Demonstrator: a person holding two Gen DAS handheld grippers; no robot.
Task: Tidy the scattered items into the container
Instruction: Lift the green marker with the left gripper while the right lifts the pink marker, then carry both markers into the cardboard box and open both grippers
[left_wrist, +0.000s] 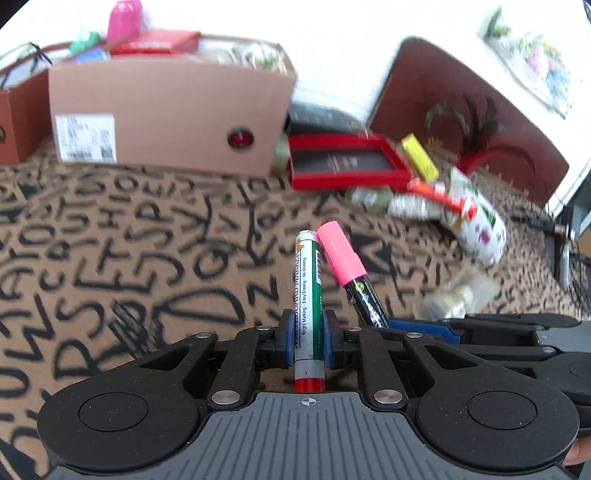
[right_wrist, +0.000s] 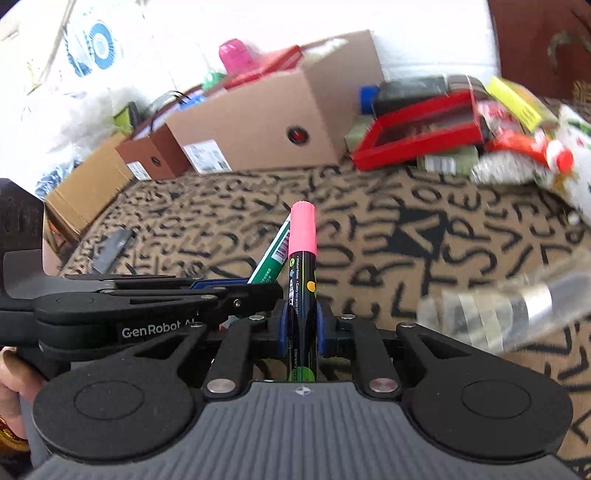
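Observation:
My left gripper (left_wrist: 308, 338) is shut on a green whiteboard marker (left_wrist: 308, 288) that points forward, above the lettered rug. My right gripper (right_wrist: 301, 325) is shut on a black marker with a pink cap (right_wrist: 302, 258), also held off the rug. The two grippers sit side by side, so each view shows the other's marker: the pink-capped one (left_wrist: 341, 258) just right of the green, the green one (right_wrist: 271, 258) just left of the pink. An open cardboard box (left_wrist: 166, 110) (right_wrist: 280, 122) stuffed with items stands ahead at the far edge of the rug.
A red tray (left_wrist: 347, 166) (right_wrist: 421, 129), a yellow packet (left_wrist: 419, 157) and a white printed bag (left_wrist: 476, 221) lie right of the box. Smaller brown boxes (right_wrist: 147, 158) stand to its left. A clear plastic packet (right_wrist: 502, 314) lies on the rug (left_wrist: 129, 258) at the right.

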